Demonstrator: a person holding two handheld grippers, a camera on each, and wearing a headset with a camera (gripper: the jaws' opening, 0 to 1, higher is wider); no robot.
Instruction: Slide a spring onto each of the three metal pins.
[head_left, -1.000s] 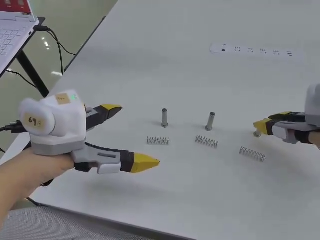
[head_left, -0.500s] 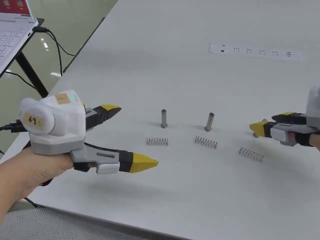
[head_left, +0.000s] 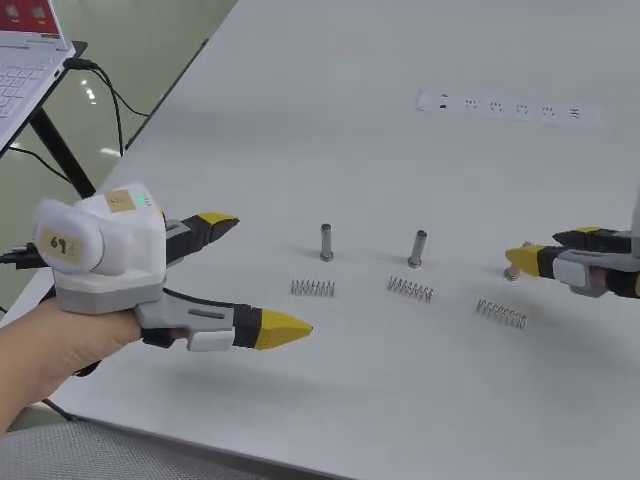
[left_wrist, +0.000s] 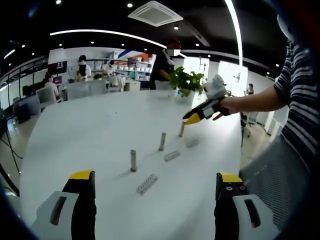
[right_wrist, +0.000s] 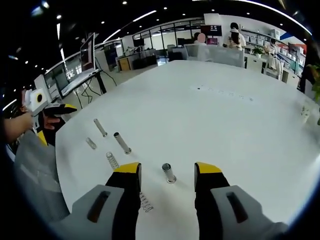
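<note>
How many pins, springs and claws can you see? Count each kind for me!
Metal pins: 3
Springs: 3
Claws, the left claw and the right claw: 2
Power strip: 1
Total: 9

Three pins (head_left: 326, 242) (head_left: 418, 248) (right_wrist: 168, 173); three springs (head_left: 312, 288) (head_left: 410, 290) (head_left: 501, 314); two claws (head_left: 270, 272) (left_wrist: 192, 118); one power strip (head_left: 510, 106)

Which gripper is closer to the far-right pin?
Right. The right gripper has that pin between its open jaws; the left gripper hovers beyond the row's other end.

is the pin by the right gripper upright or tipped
Upright: the short grey metal pin stands on its base on the white table.
</note>
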